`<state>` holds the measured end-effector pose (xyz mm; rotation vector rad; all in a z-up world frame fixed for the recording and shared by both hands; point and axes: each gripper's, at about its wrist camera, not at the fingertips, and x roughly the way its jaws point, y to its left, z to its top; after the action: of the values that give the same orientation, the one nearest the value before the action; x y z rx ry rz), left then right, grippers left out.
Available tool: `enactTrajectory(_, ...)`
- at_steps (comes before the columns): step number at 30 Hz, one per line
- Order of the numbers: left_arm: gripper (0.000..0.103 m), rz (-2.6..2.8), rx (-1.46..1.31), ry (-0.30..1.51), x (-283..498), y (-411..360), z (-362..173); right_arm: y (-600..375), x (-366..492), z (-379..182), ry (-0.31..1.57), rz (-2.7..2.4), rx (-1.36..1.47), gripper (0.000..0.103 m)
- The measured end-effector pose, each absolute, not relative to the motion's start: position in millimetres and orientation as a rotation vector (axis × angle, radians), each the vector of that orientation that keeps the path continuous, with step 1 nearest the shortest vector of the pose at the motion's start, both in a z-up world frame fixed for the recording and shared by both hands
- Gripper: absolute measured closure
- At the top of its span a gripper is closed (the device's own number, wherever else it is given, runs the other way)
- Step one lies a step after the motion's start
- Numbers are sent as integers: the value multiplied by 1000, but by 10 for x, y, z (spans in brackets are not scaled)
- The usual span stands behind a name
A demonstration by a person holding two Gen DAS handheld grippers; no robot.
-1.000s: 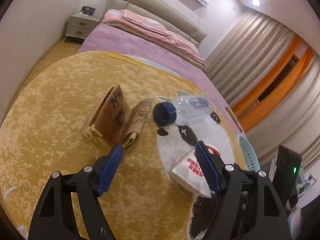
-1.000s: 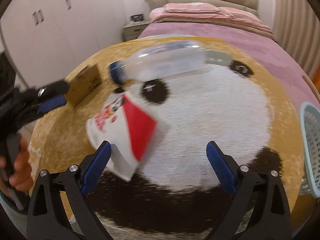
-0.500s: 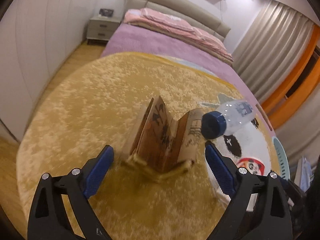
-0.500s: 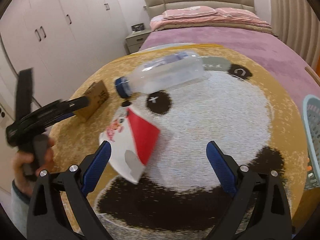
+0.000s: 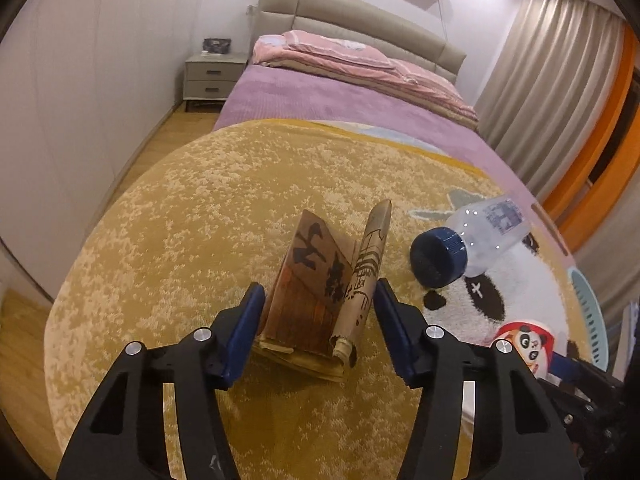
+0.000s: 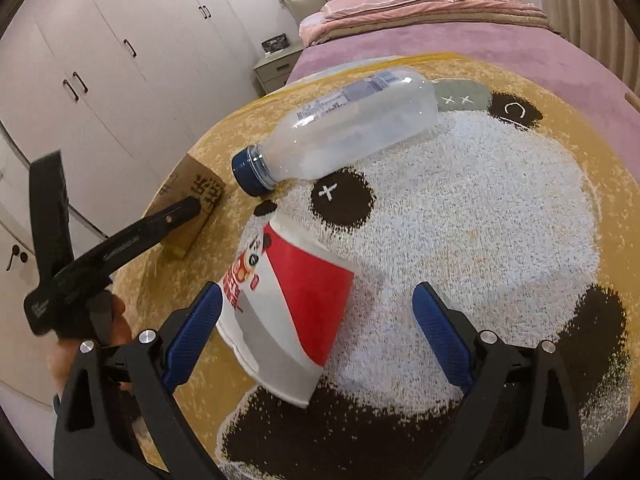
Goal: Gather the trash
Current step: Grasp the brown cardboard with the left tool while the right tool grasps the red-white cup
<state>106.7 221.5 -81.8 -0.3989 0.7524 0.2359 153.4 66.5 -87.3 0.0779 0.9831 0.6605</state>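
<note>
A folded brown paper bag [image 5: 324,292] with black lettering lies on the round yellow panda rug [image 5: 180,208]. My left gripper [image 5: 320,320] is open, its blue pads on either side of the bag's near end. A clear plastic bottle [image 6: 352,128] with a blue cap lies on the rug; it also shows in the left wrist view [image 5: 472,240]. A crushed red and white paper cup [image 6: 288,308] lies just ahead of my right gripper [image 6: 318,340], which is open, the cup beside its left pad. The bag also shows in the right wrist view [image 6: 192,208].
A light blue basket [image 5: 588,320] stands at the rug's right edge. A purple bed [image 5: 340,108] lies beyond the rug, with a nightstand [image 5: 212,80] and white wardrobes [image 6: 120,80] to the left. Curtains [image 5: 540,80] hang on the right.
My left gripper swung left from the cup to the paper bag, moved in around it, and its jaws narrowed. My right gripper came closer to the paper cup.
</note>
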Motion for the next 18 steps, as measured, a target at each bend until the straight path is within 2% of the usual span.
enactTrajectory(3,49,249,-385,736,1004,2179,-792,745,1519,-868,979,657,54,12)
enactTrajectory(6,50,250,-382,720,926,2161,-746,846,1489,-863,972,650,13,17)
enactTrajectory(8,50,259,-375,713,869,2153,-716,912,1468,-861,962,636,-29,22)
enactTrajectory(10,50,262,-368,702,799,2132,-676,954,1442,-855,957,656,-40,36)
enactTrajectory(18,50,254,-326,661,655,1995,-484,903,1349,-738,907,661,-37,50)
